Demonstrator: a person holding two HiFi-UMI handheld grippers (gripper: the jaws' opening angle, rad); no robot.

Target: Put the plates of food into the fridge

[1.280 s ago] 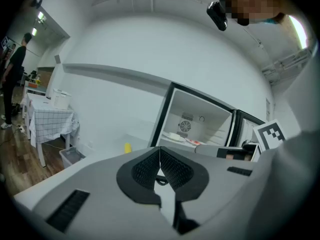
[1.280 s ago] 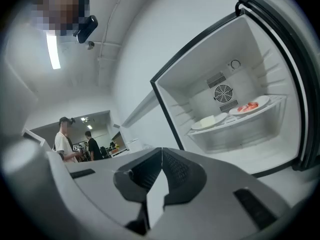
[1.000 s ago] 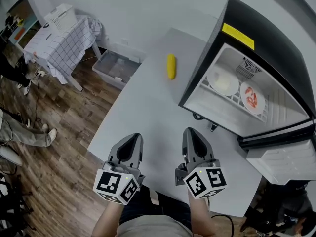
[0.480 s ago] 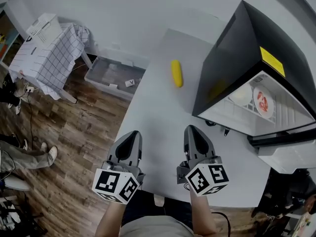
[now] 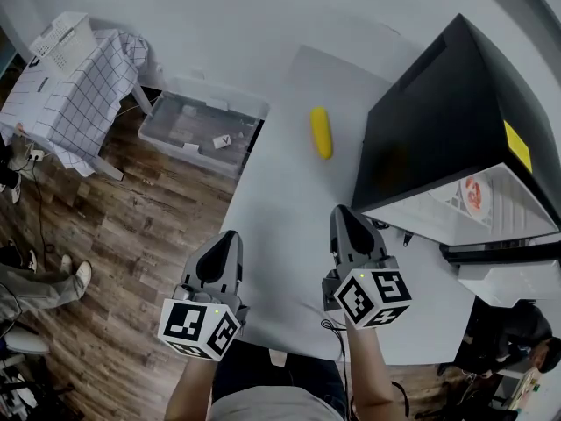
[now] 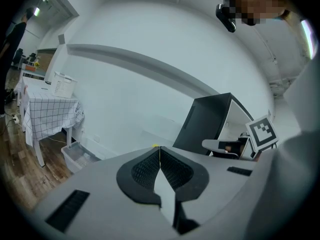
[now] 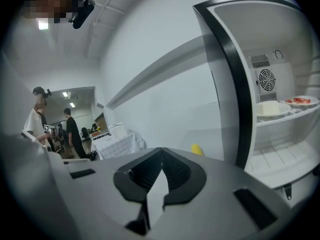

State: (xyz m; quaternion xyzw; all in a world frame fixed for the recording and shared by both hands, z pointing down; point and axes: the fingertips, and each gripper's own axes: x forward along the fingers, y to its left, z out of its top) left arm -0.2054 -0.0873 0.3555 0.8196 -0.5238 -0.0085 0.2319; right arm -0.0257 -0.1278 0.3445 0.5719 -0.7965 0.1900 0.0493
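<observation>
Both plates (image 7: 272, 109) sat on a shelf (image 7: 285, 118) inside the open fridge (image 5: 438, 121), ahead-right of the right gripper (image 5: 342, 213) and farther from the left gripper (image 5: 230, 237), each gripper pressed together on nothing above the tabletop (image 5: 289, 174).

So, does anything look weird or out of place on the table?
Just one thing: a long yellow thing lies bare on the white table, on no plate, beside the fridge. The fridge stands open, with a white plate and a plate of red food inside. Nothing looks spilled or broken.
</observation>
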